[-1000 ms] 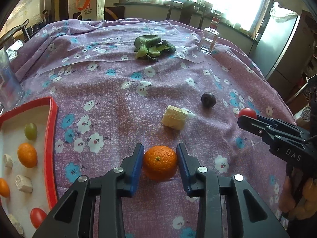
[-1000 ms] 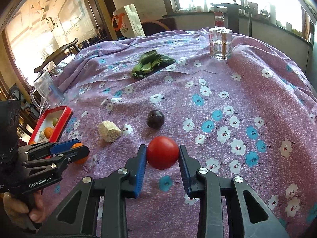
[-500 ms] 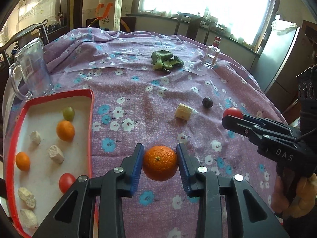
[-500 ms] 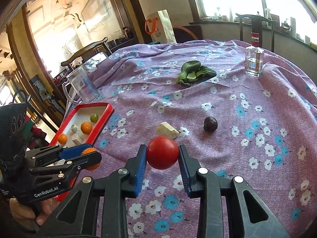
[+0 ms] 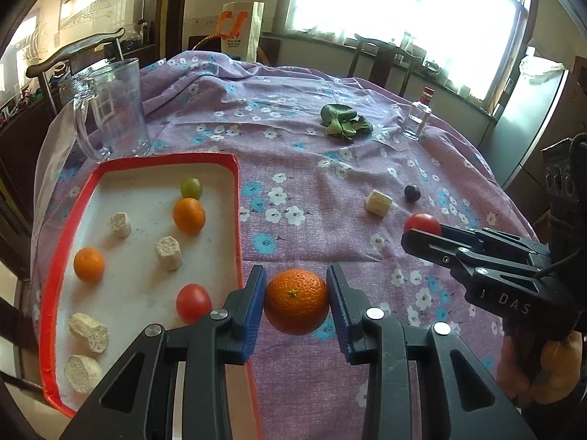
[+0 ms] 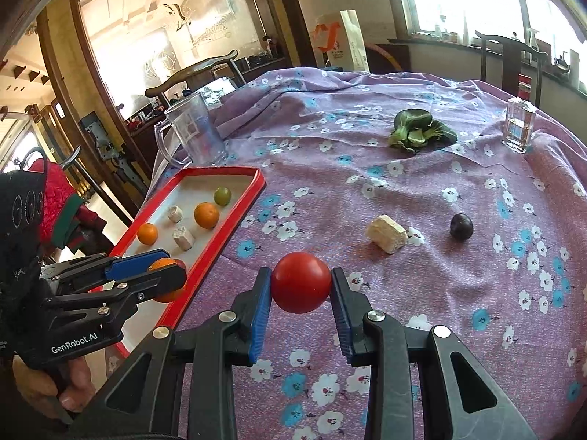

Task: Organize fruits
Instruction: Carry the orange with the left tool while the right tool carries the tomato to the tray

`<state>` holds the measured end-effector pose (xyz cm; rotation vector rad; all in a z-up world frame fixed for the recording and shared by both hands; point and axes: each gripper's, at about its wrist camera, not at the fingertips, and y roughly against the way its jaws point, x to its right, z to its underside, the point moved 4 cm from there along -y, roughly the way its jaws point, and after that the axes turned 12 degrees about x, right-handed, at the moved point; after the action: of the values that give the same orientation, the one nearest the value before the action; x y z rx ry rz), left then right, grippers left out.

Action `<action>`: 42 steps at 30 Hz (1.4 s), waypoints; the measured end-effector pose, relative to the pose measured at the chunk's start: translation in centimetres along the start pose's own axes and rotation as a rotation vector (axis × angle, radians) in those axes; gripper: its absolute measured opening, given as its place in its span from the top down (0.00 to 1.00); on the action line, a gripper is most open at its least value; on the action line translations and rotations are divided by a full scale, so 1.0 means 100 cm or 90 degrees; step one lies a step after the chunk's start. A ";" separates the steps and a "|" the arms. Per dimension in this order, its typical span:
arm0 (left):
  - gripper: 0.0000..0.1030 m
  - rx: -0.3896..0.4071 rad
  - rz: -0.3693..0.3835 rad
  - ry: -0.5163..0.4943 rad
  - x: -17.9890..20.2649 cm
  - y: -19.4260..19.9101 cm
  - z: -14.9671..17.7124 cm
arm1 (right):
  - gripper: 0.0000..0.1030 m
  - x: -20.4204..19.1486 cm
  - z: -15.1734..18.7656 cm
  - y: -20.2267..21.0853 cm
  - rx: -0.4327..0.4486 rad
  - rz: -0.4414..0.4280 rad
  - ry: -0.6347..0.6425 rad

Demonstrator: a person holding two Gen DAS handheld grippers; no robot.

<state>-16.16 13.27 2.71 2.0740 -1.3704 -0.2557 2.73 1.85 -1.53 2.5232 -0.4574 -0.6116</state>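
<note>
Two grips hold: left gripper (image 5: 296, 302) pinches my orange (image 5: 295, 301), right gripper (image 6: 301, 283) my tomato (image 6: 301, 282). Both are round; dropped carelessly, they could roll off the tray (image 5: 236, 198)

The tray (image 5: 237, 220) lies on the cloth-covered table (image 5: 312, 168), at about nine o'clock from the middle of the left wrist view. The jug (image 5: 117, 110) stands just behind the tray, at eleven o'clock. Inside the tray are several fruits and some cut chunks, all apart from each other. The leafy vegetable (image 5: 345, 121) lies far back at one o'clock, and the small bottle (image 5: 416, 121) stands to its right. A chunk (image 5: 378, 202) and a small round fruit (image 5: 412, 193) lie side by side on the cloth at three o'clock, well apart from the tray. A paper bag (image 5: 240, 31) seems to stand behind the table, at twelve o'clock.
</note>
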 end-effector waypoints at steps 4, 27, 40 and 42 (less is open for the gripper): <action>0.68 0.000 -0.012 0.008 -0.013 0.009 0.006 | 0.69 -0.014 0.001 -0.004 -0.005 -0.012 0.013; 0.68 -0.009 -0.084 0.066 -0.083 0.033 0.023 | 0.69 -0.087 0.006 -0.049 -0.049 -0.091 0.051; 0.68 -0.026 -0.100 0.077 -0.107 0.021 0.027 | 0.69 -0.117 -0.009 -0.102 -0.073 -0.095 0.068; 0.68 -0.027 -0.100 0.078 -0.110 0.019 0.026 | 0.69 -0.118 -0.011 -0.110 -0.078 -0.094 0.070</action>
<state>-23.67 21.42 -0.15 2.1277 -1.1222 -0.2172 -4.46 16.28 -2.71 2.4718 -0.1896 -0.5349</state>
